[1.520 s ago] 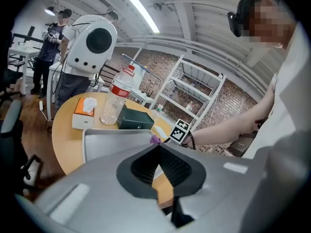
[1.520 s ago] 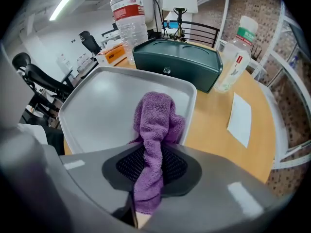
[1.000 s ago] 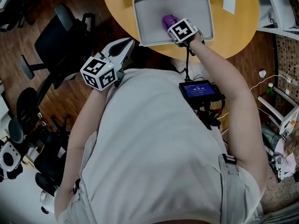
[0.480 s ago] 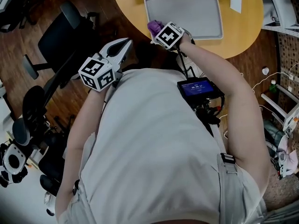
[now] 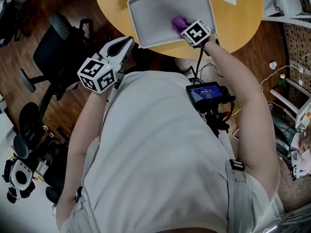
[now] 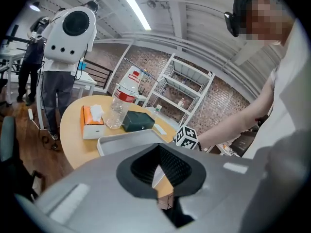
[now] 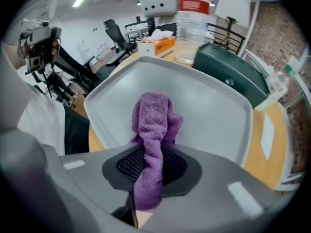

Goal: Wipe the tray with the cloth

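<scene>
Back from the tray's [image 5: 150, 21] near corner, we press the cloth [image 7: 153, 125], clamped in our right gripper [image 7: 150, 166], mid-tray; left gripper [image 5: 127, 43], seemingly closed, waits off-tray.

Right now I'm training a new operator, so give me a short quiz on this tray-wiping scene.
1. True or false: the purple cloth lies loose, gripped by nothing.
2. The cloth's free end rests on: A) the grey tray B) the bare tabletop C) the floor.
3. Fill in: behind the tray stands a clear plastic ____ with a red label.
Key: 1 false, the right gripper clamps it; 2 A; 3 bottle.
</scene>
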A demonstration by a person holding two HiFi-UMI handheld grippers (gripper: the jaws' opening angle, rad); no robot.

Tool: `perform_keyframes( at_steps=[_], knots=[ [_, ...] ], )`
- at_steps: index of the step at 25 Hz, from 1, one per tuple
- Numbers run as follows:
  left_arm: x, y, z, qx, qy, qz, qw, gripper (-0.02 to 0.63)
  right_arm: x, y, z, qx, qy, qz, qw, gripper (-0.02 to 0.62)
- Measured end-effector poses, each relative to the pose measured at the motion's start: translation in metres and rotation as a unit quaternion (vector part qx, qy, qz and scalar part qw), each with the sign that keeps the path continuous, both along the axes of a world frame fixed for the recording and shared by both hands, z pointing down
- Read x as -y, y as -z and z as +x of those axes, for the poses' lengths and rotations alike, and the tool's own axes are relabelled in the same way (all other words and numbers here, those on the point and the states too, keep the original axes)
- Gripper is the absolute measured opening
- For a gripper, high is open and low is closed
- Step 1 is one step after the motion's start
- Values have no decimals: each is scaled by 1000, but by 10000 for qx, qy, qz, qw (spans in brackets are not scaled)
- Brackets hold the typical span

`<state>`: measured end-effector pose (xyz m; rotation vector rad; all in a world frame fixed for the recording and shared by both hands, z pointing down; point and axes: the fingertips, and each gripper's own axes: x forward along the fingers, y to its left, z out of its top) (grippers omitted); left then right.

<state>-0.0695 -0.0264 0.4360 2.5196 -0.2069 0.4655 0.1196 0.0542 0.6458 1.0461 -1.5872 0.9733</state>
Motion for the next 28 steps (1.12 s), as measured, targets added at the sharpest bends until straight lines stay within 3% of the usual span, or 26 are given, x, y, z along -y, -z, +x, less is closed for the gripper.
perform_keyframes(
  at_steps=[7, 12, 15, 20, 25, 28],
  knots=[
    [-5, 4, 43, 57, -15, 72, 10000, 0, -45, -1, 103, -243, -786, -128, 9965, 75],
    [-10, -4, 80, 73, -44, 21, 10000, 0, -38, -6, 127, -57, -930, -71, 9956, 77],
    [-12, -3, 81, 55, -18, 38, 10000, 0, -49, -7, 134, -456, -939, -374, 9938, 75],
    [-19, 8, 71, -48, 37, 85, 9999, 0, -40, 19, 110, 289, -923, 246, 9950, 74],
    [-6, 9, 76, -108, 236, 128, 9996, 0, -20, 53, 192, 32, -1825, 711, 9806, 74],
    [-6, 17, 73, -123, 341, 197, 9991, 0, -23, 52, 233, -292, -2213, 622, 9728, 74]
  ],
)
